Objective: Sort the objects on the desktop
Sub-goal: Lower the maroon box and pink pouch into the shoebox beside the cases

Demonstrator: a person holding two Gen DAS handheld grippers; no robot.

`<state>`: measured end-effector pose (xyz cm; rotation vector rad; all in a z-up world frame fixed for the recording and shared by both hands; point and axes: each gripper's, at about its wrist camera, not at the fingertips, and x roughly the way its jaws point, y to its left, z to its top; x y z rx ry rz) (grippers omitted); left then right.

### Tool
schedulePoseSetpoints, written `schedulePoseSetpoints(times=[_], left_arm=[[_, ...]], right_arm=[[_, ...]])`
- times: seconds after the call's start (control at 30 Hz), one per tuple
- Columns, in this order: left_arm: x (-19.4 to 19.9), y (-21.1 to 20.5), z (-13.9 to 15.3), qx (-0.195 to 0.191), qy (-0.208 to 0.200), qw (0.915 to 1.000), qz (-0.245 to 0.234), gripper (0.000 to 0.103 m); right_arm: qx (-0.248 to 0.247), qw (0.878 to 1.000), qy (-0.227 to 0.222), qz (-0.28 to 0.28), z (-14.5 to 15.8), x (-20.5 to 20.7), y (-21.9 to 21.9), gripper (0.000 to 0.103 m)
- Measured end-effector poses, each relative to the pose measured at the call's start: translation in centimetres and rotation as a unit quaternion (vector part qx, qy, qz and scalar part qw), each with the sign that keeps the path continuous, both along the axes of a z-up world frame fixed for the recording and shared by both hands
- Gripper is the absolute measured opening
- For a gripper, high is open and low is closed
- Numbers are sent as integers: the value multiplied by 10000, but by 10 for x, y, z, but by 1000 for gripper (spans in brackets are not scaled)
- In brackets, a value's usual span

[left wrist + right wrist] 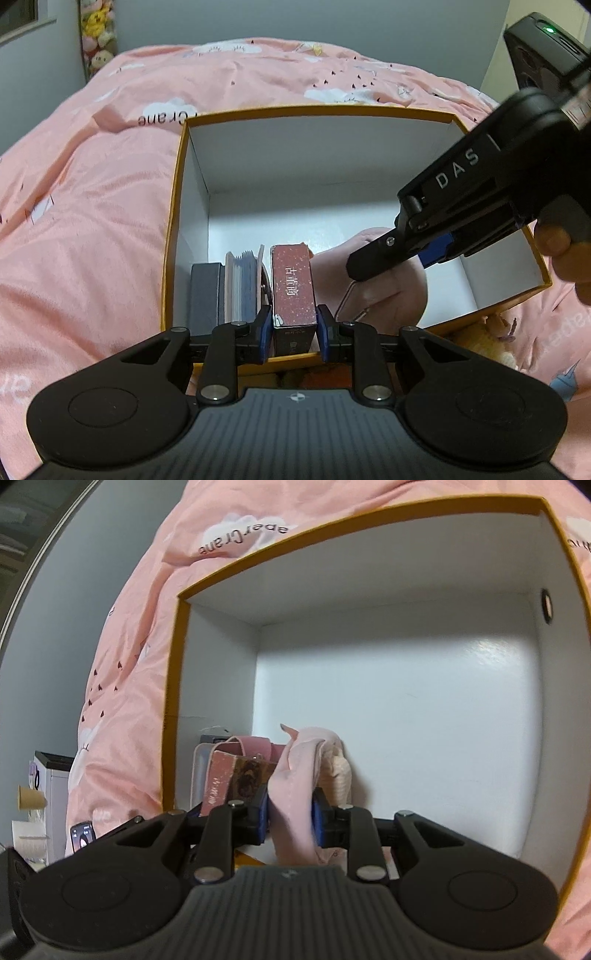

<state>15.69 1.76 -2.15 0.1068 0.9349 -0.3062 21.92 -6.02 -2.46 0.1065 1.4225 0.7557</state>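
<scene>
Working inside the orange box [173, 206], I judged both loads wanted lowering gently: my right gripper [291, 812] was clamped on the pink cloth [295, 775] mid-box, my left gripper [294, 328] on the red carton [293, 284] against its near wall

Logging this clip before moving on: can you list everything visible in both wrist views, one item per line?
storage box: 1, orange outside, white inside, on the bedspread
bedspread: 1, pink with white clouds, under the box
red carton: 1, dark red with speckles, upright in the box's near left corner, held by the left jaws
dark case: 1, dark grey, leftmost in the row
card stack: 1, pink and blue, between case and carton
pink cloth item: 1, pale pink, inside the box, held by the right jaws
left gripper: black with blue pads, shut
right gripper: black with blue pads, shut
</scene>
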Motion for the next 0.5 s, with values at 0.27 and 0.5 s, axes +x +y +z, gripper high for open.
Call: schedulePoseSetpoints(times=[0.27,0.5], left_arm=[[-1,5,6,-263,206,9994,-61,32],[-7,14,14,-385,150,9991,-103,32]], right_arm=[[229,9991,-274,239,2,-8,-1,47],[229,9932,-904,691,7,-30,-8,53]])
